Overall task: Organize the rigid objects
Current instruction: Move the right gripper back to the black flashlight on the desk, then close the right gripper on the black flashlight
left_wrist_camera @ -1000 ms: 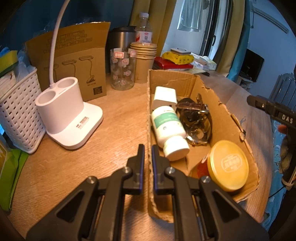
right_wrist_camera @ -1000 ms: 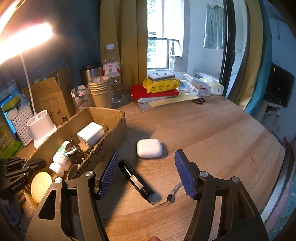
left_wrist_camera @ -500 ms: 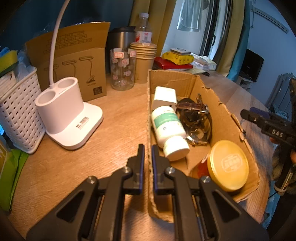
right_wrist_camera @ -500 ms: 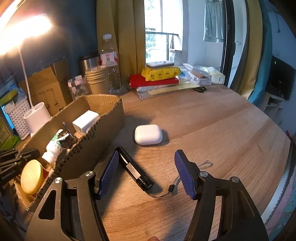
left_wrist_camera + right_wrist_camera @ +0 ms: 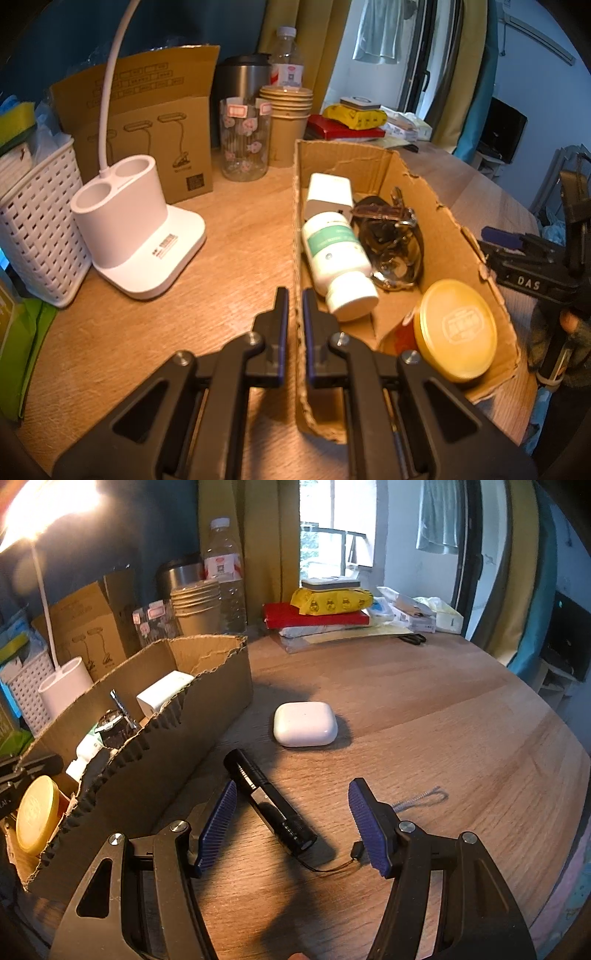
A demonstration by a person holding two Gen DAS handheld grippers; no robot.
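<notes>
The right gripper [image 5: 291,821] has its blue ribbed fingers [image 5: 216,821] spread wide and empty, low over the table, with the black flashlight [image 5: 269,799] lying on the wood in the gap between them. The flashlight runs diagonally, its near end closer to the left finger, and a thin cord trails from that end toward the right finger. Neither pad touches it, as far as the view shows.

The left gripper [image 5: 294,325] has its fingers drawn nearly together, pinching the near side wall of the cardboard box [image 5: 458,236] between the pads, so it seems to be steadying the box.

Inside the box lie a white charger block [image 5: 330,192], a white pill bottle [image 5: 338,258] on its side, a dark watch with a metal buckle [image 5: 391,240] and a yellow-lidded jar [image 5: 455,334].

Outside the box, just beyond the flashlight, a white earbud case [image 5: 304,723] sits on the bare wooden table [image 5: 443,716], near the box wall but not touching it.

Judging by this, the sorting is well along: four things are boxed, two remain loose. The flashlight looks to be the piece in hand now, and the earbud case would follow. A white lamp base [image 5: 136,236] and a woven basket [image 5: 37,236] stand off to the left.
</notes>
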